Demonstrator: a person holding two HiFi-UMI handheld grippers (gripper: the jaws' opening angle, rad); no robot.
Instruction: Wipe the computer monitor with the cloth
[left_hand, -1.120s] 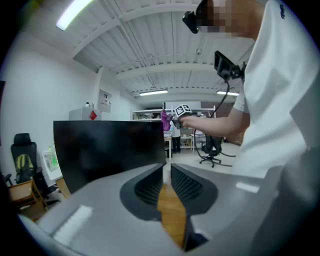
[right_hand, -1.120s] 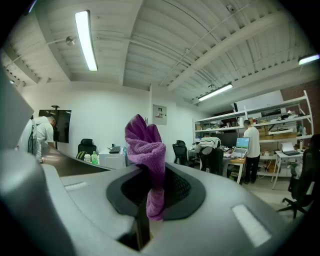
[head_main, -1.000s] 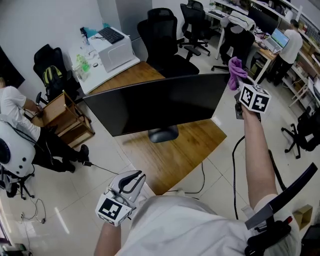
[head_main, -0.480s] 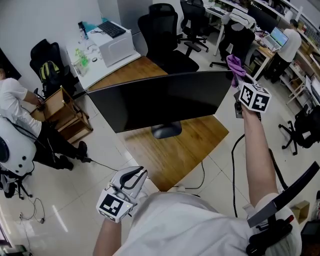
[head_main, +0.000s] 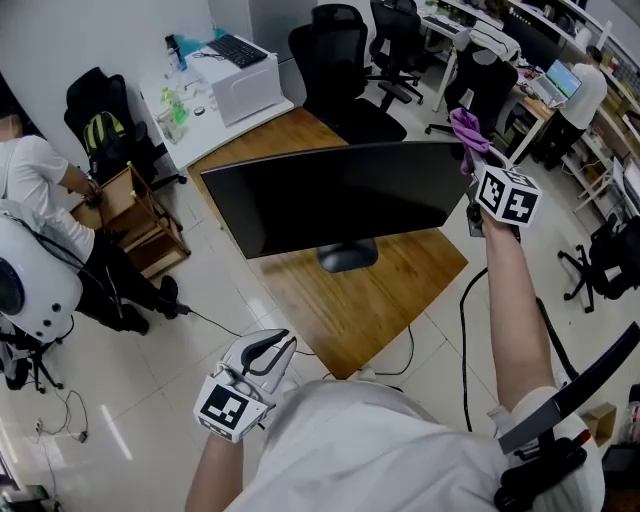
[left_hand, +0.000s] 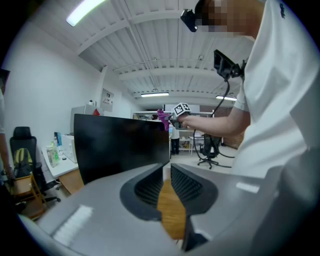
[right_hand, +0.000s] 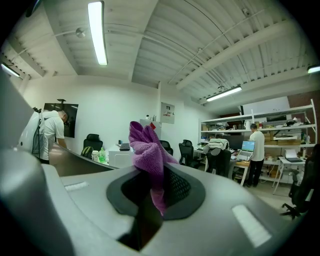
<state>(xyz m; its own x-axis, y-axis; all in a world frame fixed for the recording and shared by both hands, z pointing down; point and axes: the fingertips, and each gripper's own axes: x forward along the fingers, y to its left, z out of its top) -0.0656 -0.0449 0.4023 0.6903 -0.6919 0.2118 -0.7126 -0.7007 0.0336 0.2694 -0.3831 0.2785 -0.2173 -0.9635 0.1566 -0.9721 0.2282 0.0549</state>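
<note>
Right gripper jaws are pinching the purple cloth by the monitor corner. Left gripper jaws are hanging narrowly apart and empty. Chairs are crowding behind the tabletop.

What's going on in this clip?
A person stands at a wooden desk with a gripper in each hand. The right gripper is shut on a purple cloth and holds it up at the top corner of the dark monitor on the person's right side. Whether the cloth touches the screen cannot be told. The left gripper hangs low near the person's body, away from the monitor, its jaws a narrow gap apart with nothing between them.
</note>
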